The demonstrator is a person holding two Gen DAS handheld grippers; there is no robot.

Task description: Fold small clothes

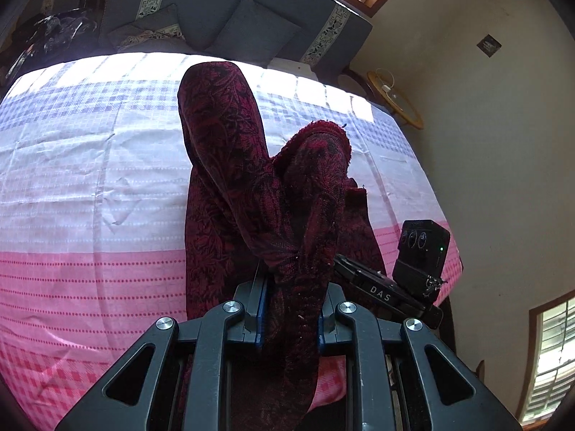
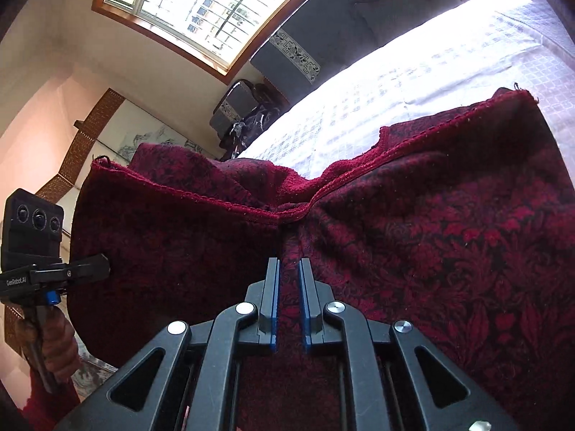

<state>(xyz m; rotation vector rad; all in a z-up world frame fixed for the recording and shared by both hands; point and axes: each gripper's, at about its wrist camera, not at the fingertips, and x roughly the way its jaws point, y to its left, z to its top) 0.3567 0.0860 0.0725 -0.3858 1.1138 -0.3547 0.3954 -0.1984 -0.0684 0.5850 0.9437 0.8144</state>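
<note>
A dark red patterned cloth [image 1: 230, 165] lies and hangs over the bed's checked pink and white sheet [image 1: 90, 186]. My left gripper [image 1: 291, 280] is shut on a bunched fold of the cloth, which rises up between its fingers. In the right wrist view the same cloth [image 2: 449, 233] spreads wide, its hemmed edge lifted. My right gripper [image 2: 289, 262] is shut on the cloth just below that hem, its blue pads close together with fabric between them. The right gripper's body [image 1: 413, 269] shows to the right of the cloth in the left wrist view, and the left gripper's body [image 2: 32, 244] at far left.
A grey sofa with cushions [image 1: 251, 25] stands behind the bed. A round wooden side table [image 1: 395, 100] is by the wall on the right. A window [image 2: 201, 10] and dark chairs [image 2: 244, 107] lie beyond the bed. The bare sheet [image 2: 413, 82] stretches away.
</note>
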